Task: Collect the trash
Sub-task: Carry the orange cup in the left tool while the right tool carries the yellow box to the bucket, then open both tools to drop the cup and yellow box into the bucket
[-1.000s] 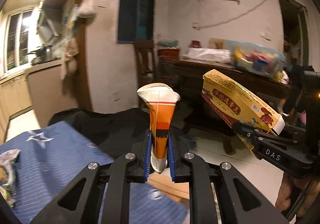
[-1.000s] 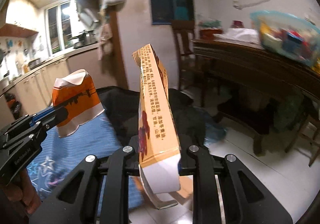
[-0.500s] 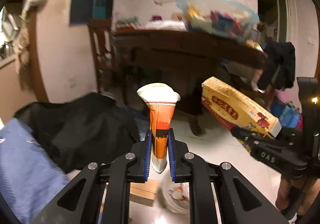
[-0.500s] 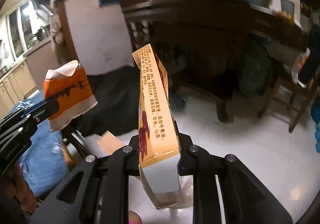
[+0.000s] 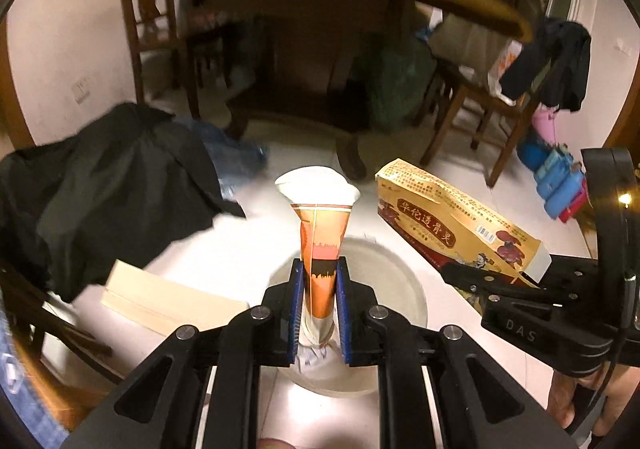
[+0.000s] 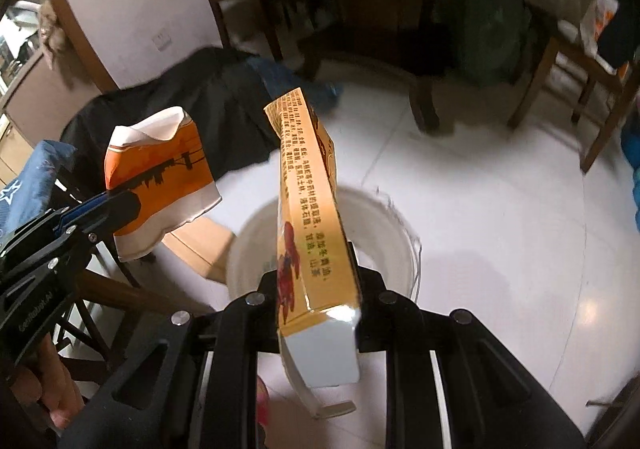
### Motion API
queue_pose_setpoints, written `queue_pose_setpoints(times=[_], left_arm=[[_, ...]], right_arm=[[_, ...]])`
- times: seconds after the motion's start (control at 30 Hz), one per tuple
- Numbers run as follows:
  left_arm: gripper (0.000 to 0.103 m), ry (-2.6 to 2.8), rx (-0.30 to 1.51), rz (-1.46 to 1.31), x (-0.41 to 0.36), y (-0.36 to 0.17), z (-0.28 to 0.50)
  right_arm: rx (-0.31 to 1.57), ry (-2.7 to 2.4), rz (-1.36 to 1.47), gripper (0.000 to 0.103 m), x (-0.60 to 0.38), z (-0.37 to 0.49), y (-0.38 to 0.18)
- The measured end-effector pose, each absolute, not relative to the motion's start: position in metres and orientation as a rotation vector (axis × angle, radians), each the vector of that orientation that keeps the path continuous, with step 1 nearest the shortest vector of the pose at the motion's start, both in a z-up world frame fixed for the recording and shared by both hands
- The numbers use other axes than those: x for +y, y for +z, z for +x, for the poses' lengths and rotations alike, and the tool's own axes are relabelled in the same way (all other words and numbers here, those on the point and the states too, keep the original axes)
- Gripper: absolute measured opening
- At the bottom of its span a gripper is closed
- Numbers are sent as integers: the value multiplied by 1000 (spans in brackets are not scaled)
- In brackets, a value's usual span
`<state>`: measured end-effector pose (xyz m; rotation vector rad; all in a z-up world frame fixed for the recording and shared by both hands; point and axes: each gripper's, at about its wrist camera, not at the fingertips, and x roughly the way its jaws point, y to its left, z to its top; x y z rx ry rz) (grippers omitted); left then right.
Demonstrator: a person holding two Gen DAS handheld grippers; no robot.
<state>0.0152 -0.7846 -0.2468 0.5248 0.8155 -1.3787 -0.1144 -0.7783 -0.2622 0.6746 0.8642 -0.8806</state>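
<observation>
My left gripper is shut on a crushed orange-and-white paper cup, pinched flat between its blue pads. That cup also shows at the left of the right wrist view. My right gripper is shut on a long yellow medicine box with red print, its white end flap hanging open. The same yellow box appears at the right of the left wrist view. Both items hang above a round white bucket on the floor, whose rim shows behind the box.
A black jacket drapes over a chair at the left. A flat cardboard piece lies beside the bucket. A dark wooden table and chairs stand behind on the white tiled floor. Blue packs sit at the right.
Both grippers have swung away from the blue-covered surface and tilted down toward the floor. The white bucket has come into view beneath the cup and the box, which stay gripped.
</observation>
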Motion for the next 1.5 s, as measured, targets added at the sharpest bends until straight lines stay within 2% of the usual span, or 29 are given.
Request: queue_pose_setpoints(times=[0.33, 0.6, 1.03, 1.17, 1.5], left_arm=[[16, -1367, 962, 596, -812, -328, 20], [16, -1353, 998, 631, -822, -358, 22], [19, -1348, 1011, 674, -825, -367, 18], [31, -1339, 1001, 674, -824, -367, 17], [31, -1312, 987, 660, -815, -356, 26]], right_arm=[[976, -866, 773, 19, -799, -112, -312], [1024, -859, 817, 19, -806, -111, -337], [1033, -837, 828, 22, -811, -112, -349], [1016, -862, 831, 33, -812, -116, -348], [985, -887, 823, 34, -812, -126, -339]])
